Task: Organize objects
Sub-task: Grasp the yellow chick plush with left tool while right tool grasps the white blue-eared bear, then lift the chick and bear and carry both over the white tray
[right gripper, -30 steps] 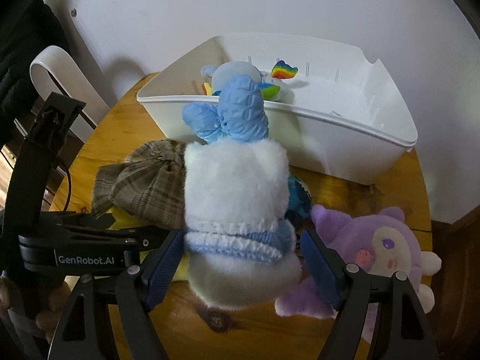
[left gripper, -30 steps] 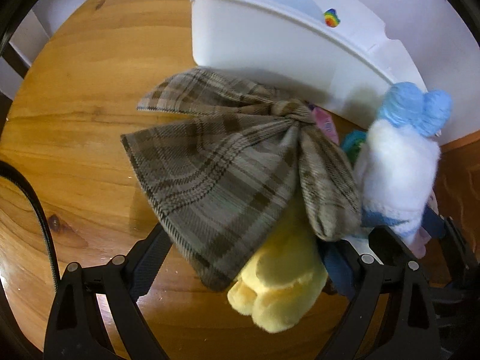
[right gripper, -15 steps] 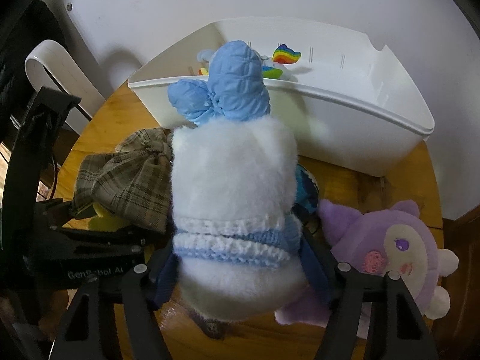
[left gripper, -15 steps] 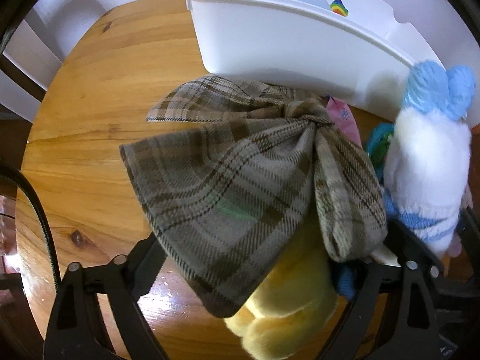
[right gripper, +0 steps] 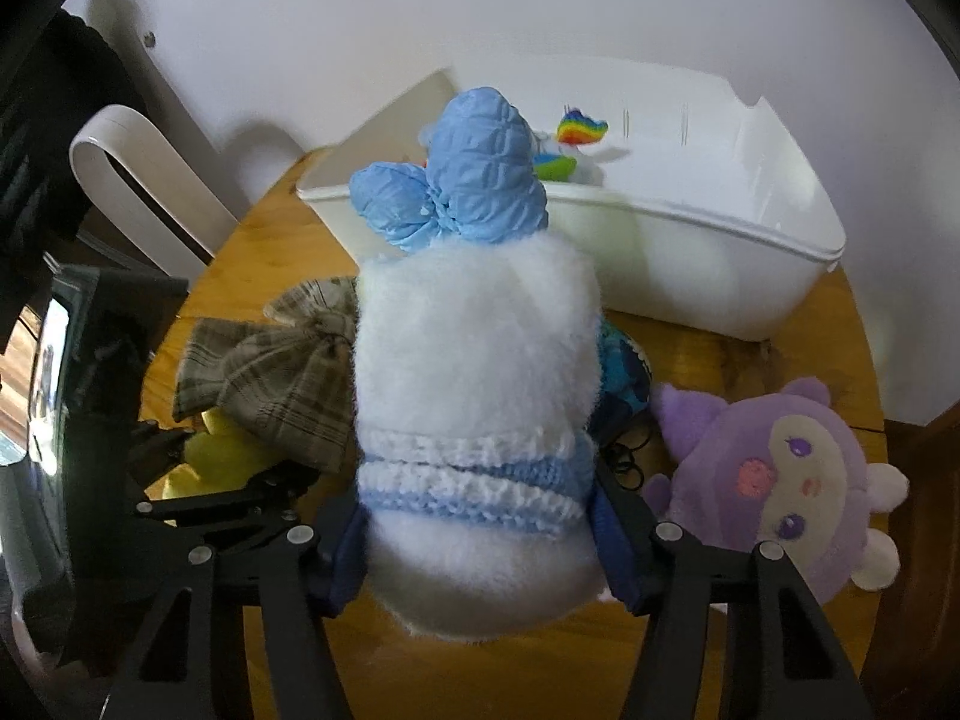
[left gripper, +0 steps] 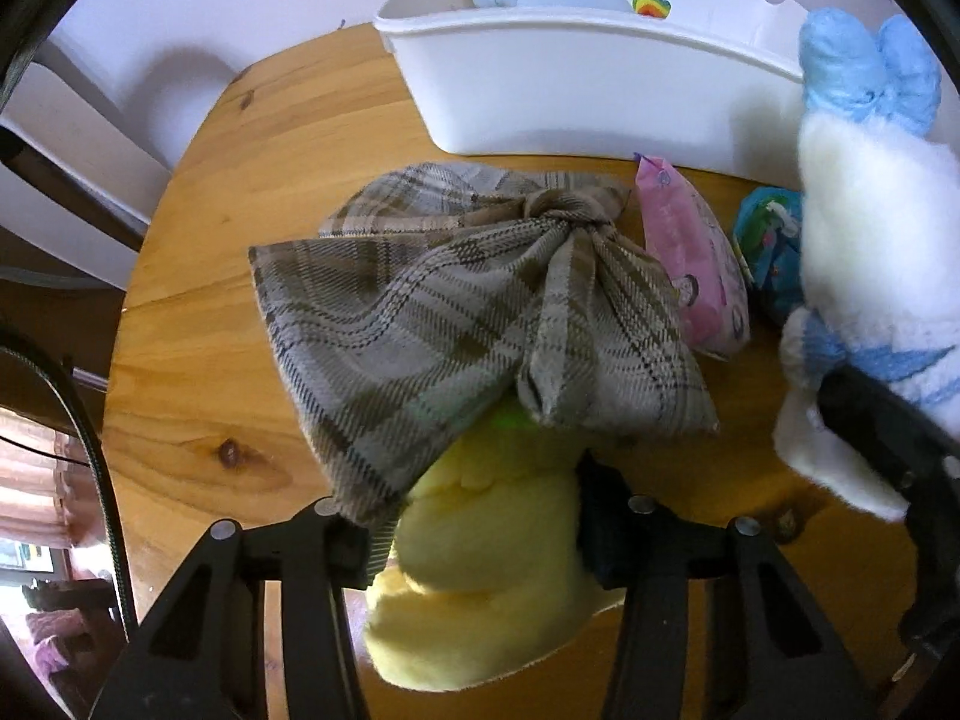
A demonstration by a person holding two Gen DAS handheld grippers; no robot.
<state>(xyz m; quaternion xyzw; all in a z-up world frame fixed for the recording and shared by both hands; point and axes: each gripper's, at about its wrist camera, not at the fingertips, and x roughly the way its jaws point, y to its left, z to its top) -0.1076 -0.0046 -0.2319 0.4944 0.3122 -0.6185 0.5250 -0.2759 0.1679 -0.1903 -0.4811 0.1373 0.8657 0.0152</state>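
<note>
A yellow plush toy [left gripper: 492, 570] with a big plaid bow [left gripper: 450, 312] lies on the round wooden table [left gripper: 240, 240]. My left gripper [left gripper: 480, 540] is closing on it, and both pads press into its yellow body. My right gripper [right gripper: 480, 546] is closing too, its pads squeezing the sides of a white fluffy plush [right gripper: 474, 360] with a blue bow [right gripper: 468, 192] and a blue knitted band. That plush stands upright at the right edge of the left wrist view [left gripper: 870, 240]. The white bin [right gripper: 720, 264] stands behind both toys.
A blue toy with a rainbow patch [right gripper: 579, 126] lies in the bin. A purple plush [right gripper: 780, 480] lies at the right, with a pink packet [left gripper: 690, 264] and a blue packet [left gripper: 768, 246] between the toys. A white chair back [right gripper: 138, 180] stands left of the table.
The left jaws have narrowed onto the yellow plush as that hand tilted and shifted. The right jaws have narrowed onto the white plush, which now bulges between the pads.
</note>
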